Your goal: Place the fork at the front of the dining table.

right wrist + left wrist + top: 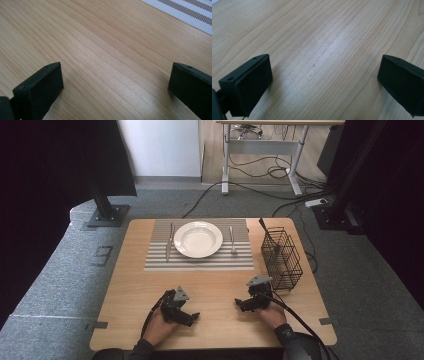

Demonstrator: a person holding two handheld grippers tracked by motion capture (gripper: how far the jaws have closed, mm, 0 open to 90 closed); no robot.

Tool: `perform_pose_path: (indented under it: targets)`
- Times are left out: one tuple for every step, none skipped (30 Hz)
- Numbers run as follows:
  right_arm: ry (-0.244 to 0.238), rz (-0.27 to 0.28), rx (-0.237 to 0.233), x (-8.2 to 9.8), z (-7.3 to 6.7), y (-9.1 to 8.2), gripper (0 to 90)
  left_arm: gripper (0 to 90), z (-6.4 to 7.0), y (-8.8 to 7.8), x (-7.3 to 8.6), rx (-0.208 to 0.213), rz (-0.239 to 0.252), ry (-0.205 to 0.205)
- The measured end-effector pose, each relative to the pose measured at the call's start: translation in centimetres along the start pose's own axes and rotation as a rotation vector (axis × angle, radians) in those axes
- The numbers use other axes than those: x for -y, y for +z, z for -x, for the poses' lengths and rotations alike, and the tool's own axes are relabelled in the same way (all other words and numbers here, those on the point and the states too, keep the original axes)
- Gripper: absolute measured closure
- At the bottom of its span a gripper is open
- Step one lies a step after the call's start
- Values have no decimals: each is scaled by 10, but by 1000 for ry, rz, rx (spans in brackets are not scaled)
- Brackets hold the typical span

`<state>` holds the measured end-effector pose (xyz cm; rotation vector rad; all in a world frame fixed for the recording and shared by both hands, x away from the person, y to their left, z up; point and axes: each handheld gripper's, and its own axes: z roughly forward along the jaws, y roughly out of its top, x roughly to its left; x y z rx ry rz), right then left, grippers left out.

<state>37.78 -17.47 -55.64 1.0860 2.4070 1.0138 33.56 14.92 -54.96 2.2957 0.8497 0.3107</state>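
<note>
A white plate (198,239) sits on a striped placemat (200,260) at the far middle of the wooden table (220,330). A knife (169,242) lies left of the plate and a fork (232,240) right of it. My left gripper (188,318) rests near the table's front edge, left of centre, held by a hand. Its jaws stand wide apart over bare wood, so the left gripper (324,80) is open and holds nothing. My right gripper (240,304) sits to the right, near the front. The right gripper (116,85) is also open and holds nothing.
A black wire basket (281,257) stands at the table's right edge with a dark utensil handle (262,225) sticking out of it. A corner of the placemat (190,12) shows in the right gripper view. Cables and desk legs lie on the floor beyond.
</note>
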Motion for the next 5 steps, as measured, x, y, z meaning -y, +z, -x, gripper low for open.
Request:
perform_pose_path:
  targets:
    - [0, 0, 0, 0, 0, 0, 0, 0, 0, 0, 0, 0, 0, 0]
    - [0, 1, 0, 0, 0, 0, 0, 0, 0, 0, 0, -1, -1, 1]
    - [0, 1, 0, 0, 0, 0, 0, 0, 0, 0, 0, 0, -1, 1]
    - [-1, 0, 0, 0, 0, 0, 0, 0, 0, 0, 0, -1, -2, 1]
    - [0, 1, 0, 0, 0, 0, 0, 0, 0, 0, 0, -1, -2, 1]
